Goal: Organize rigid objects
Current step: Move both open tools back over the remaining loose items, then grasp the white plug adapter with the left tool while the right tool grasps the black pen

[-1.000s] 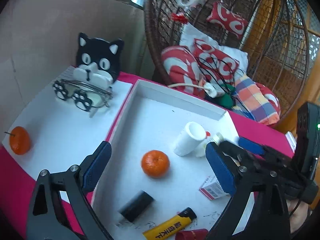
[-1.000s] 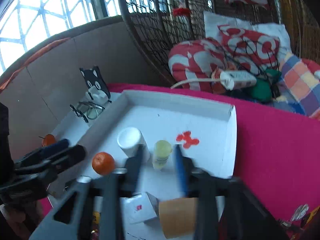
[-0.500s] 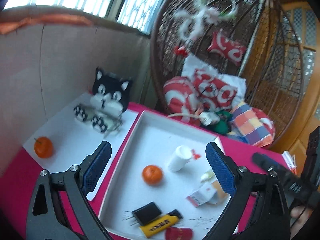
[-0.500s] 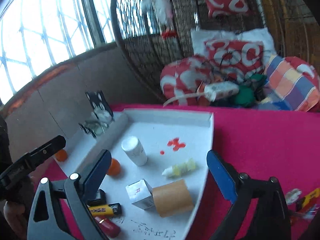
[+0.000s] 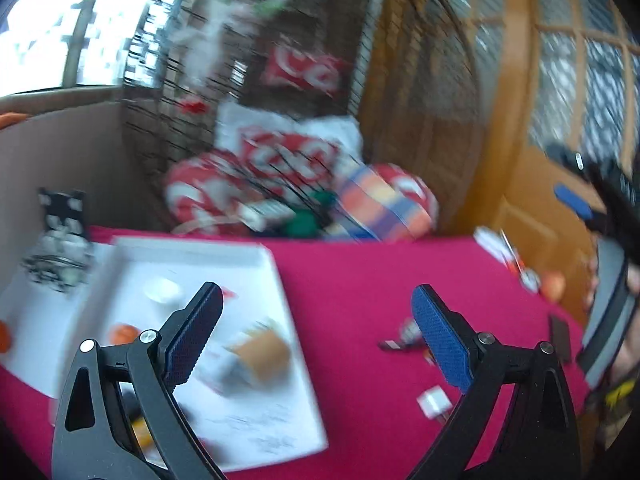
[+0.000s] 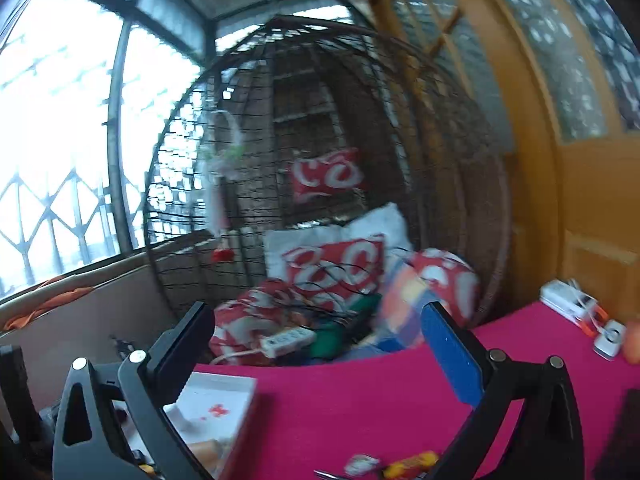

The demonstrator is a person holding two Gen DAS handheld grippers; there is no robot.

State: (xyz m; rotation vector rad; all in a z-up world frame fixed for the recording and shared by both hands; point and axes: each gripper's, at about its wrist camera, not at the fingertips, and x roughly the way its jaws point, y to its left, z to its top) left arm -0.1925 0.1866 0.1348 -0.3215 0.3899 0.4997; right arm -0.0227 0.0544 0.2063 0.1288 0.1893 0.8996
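Both hand-held grippers, left and right, were spread wide and empty, the right's jaws opening. Since earlier, both had swung off the white tray toward pink worktop.

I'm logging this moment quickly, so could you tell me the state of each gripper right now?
Left gripper: open, nothing between its jaws.
Right gripper: jaws opening, wide apart, nothing between them.

Right tongs wide, bottle released
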